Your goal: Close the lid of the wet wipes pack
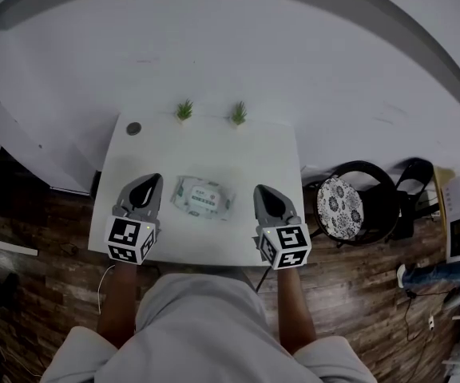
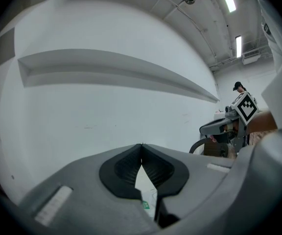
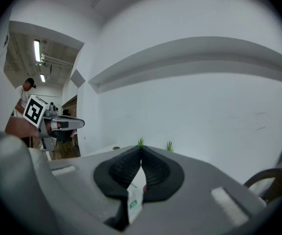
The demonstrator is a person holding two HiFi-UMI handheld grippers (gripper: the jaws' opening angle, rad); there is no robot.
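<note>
Shows a white square table (image 1: 214, 150) set against a white wall on dark wood flooring, with small green plants (image 1: 184, 110) at its far edge and a black chair with a patterned cushion (image 1: 340, 206) off to the right. Places the wet wipes pack (image 1: 204, 197) flat near the table's middle, between the two grippers and touched by neither. Has the left gripper (image 1: 145, 188) and the right gripper (image 1: 267, 199) over the table's near side, each with jaws clenched tip to tip, grasping nothing.

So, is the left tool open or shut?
Shut. The left tool has its jaw tips touching, nothing between them; the wet wipes pack lies beside it, apart.
</note>
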